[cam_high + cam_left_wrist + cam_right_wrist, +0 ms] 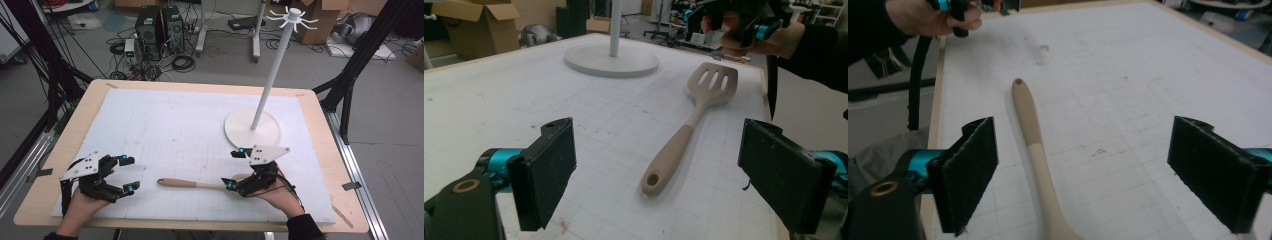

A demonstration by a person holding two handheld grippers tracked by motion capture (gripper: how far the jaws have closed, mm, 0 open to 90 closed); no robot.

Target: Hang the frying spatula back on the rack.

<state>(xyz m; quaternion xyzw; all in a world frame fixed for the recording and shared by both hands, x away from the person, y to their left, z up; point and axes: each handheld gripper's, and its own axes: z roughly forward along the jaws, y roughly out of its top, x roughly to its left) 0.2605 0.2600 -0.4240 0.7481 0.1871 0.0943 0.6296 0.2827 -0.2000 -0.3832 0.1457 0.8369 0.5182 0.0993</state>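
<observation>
A beige slotted spatula (192,183) lies flat on the white gridded mat (175,130) near the front edge, its handle pointing left. My right gripper (235,168) hovers open over the head end, and the handle (1030,135) runs away between its jaws, closer to the left one. My left gripper (128,174) stands open to the left of the handle's tip, apart from it. In the left gripper view the whole spatula (689,130) lies ahead between the wide-open jaws, with the right gripper (744,25) held by a hand beyond its head.
A white hook stand (272,75) with a round base (240,131) rises at the back right of the mat. The wooden table edge (320,115) frames the mat. Computers, cables and boxes sit on the floor beyond.
</observation>
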